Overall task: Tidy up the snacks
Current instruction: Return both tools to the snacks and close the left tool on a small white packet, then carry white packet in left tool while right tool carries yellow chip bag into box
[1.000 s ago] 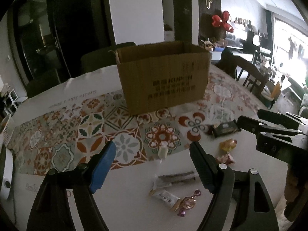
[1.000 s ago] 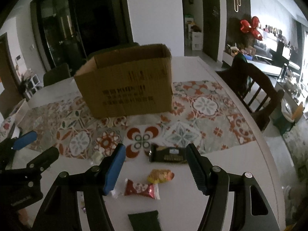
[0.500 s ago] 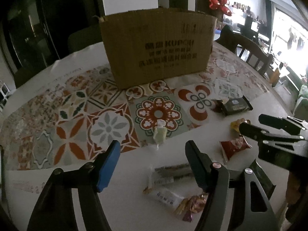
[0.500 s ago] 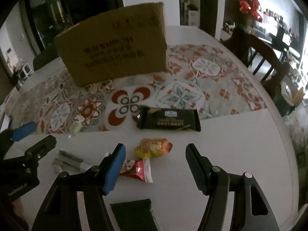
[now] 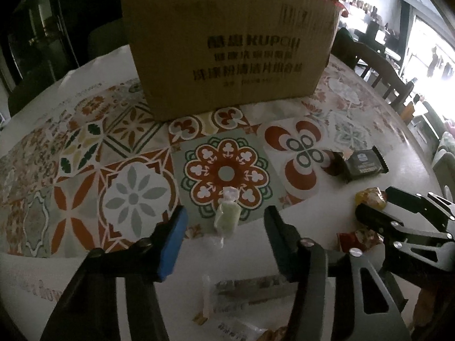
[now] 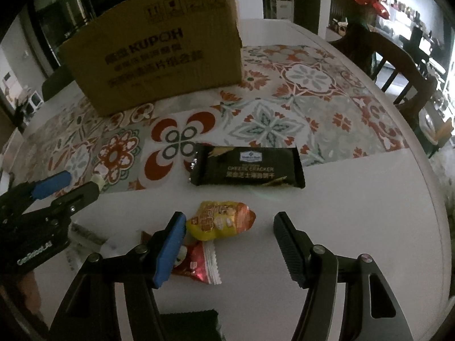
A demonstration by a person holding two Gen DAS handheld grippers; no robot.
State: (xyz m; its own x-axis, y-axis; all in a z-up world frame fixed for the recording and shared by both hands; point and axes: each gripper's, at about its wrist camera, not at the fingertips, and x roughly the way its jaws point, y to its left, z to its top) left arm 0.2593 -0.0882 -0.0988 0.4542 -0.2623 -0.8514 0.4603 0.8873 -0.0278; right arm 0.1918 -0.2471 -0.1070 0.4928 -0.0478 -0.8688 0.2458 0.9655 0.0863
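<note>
A pale green wrapped candy (image 5: 227, 218) lies on the patterned cloth. My left gripper (image 5: 224, 241) hangs over it with its jaws closing; the candy lies between the fingertips, and neither pad touches it. My right gripper (image 6: 229, 244) stands open over a yellow snack packet (image 6: 220, 221), whose left end is close to the blue pad (image 6: 170, 244). A red packet (image 6: 199, 265) lies just below it. A black cheese cracker packet (image 6: 247, 167) lies farther out. The brown cardboard box (image 5: 227, 51) stands upright behind the snacks.
Long stick packets (image 5: 250, 287) and more wrapped snacks lie near the table's front edge under my left gripper. A dark green packet (image 6: 190, 324) lies beneath my right gripper. A wooden chair (image 6: 398, 56) stands past the round table's right rim (image 6: 426, 187).
Both grippers have come down and forward toward the table, so the box looms larger. The left jaws have narrowed around the green candy. The right gripper now straddles the yellow packet.
</note>
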